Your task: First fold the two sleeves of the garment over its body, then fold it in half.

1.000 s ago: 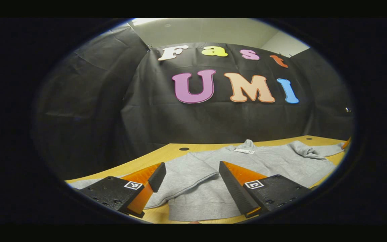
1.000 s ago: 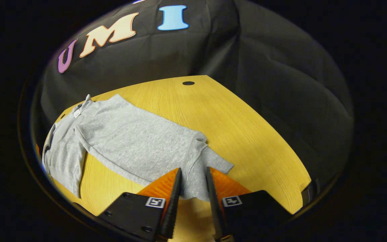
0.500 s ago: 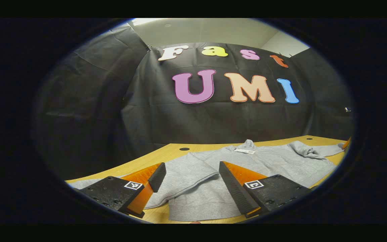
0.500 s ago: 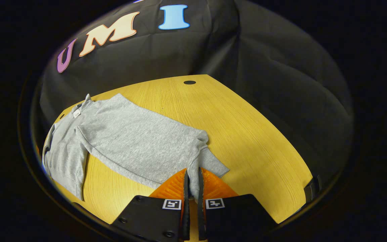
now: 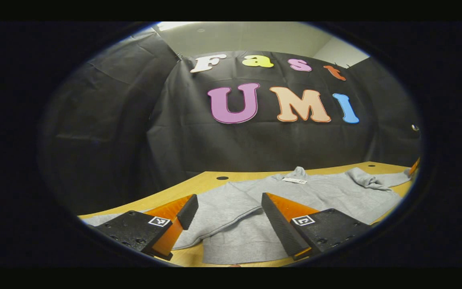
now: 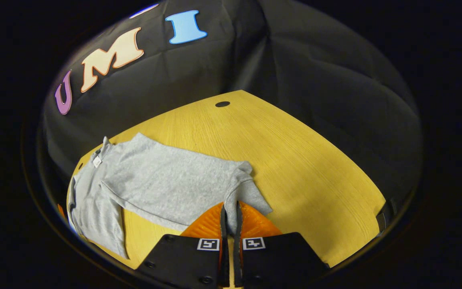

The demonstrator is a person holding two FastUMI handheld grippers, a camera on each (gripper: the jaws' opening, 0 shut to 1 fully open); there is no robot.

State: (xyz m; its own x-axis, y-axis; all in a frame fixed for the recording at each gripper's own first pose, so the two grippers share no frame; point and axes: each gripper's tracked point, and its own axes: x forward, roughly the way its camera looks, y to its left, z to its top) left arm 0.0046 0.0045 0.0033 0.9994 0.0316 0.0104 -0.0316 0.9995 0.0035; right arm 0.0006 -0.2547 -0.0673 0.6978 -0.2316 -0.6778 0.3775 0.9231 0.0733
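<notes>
While right tool [image 6: 229, 208] pinches one sleeve [image 6: 244, 192].

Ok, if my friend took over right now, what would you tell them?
Right gripper: shut on the sleeve of the grey sweatshirt, near its cuff.
Left gripper: open, low over the sweatshirt's hem, holding nothing.
The sweatshirt lies spread on the wooden table, other sleeve stretched out to the side.
Done: one sleeve gripped, no fold finished.
Left: fold both sleeves over the body, then fold it in half.
</notes>
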